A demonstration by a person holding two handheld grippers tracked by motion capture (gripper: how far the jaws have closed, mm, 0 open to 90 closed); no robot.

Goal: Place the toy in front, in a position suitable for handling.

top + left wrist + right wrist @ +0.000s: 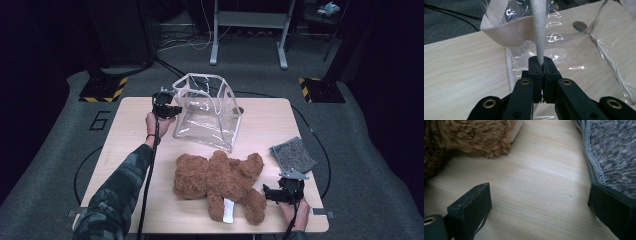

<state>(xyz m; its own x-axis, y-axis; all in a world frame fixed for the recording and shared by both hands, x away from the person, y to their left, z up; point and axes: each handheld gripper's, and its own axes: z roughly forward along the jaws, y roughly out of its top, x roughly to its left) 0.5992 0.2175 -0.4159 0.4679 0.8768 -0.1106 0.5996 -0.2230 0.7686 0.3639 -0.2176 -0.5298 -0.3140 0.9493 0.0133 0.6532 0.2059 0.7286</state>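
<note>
The wooden table (125, 130) carries everything. Behind the teddy bear (217, 182) stands the clear plastic bag (207, 110): light, floppy and slippery, best taken by its woven trim (539, 32), where the left gripper (542, 65) is clenched. Beside the bear, the right gripper (539, 202) gapes, holding nothing.

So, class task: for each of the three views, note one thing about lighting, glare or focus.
High view: the table is lit while the surrounding room falls into darkness. Left gripper view: white glare streaks on the clear plastic bag, with its fabric strap sharp. Right gripper view: the teddy bear casts a soft shadow; the near black jaws look slightly blurred.
</note>
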